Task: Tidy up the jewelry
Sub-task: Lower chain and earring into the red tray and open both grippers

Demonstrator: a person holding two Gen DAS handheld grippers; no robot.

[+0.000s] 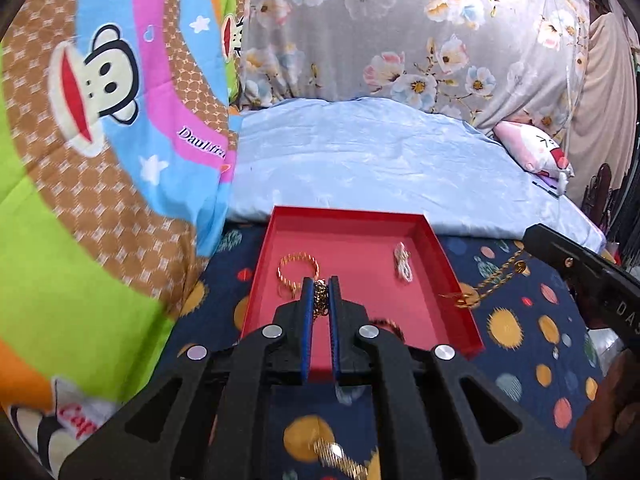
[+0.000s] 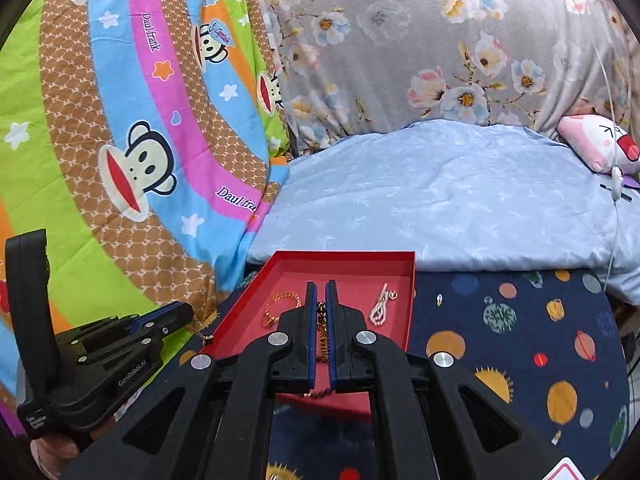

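Observation:
A red tray lies on a dark blue planet-print cloth; it also shows in the right wrist view. In it lie a gold bracelet and a pearl piece. My left gripper is shut on one end of a gold chain above the tray. The chain runs right toward my right gripper's body. My right gripper is shut on the chain's other end, which hangs between its fingers over the tray. The left gripper is at the left of that view.
A monkey-print quilt rises at the left. A light blue sheet lies behind the tray, with floral fabric and a pink plush toy behind. Another gold chain lies on the cloth near me. A small earring lies right of the tray.

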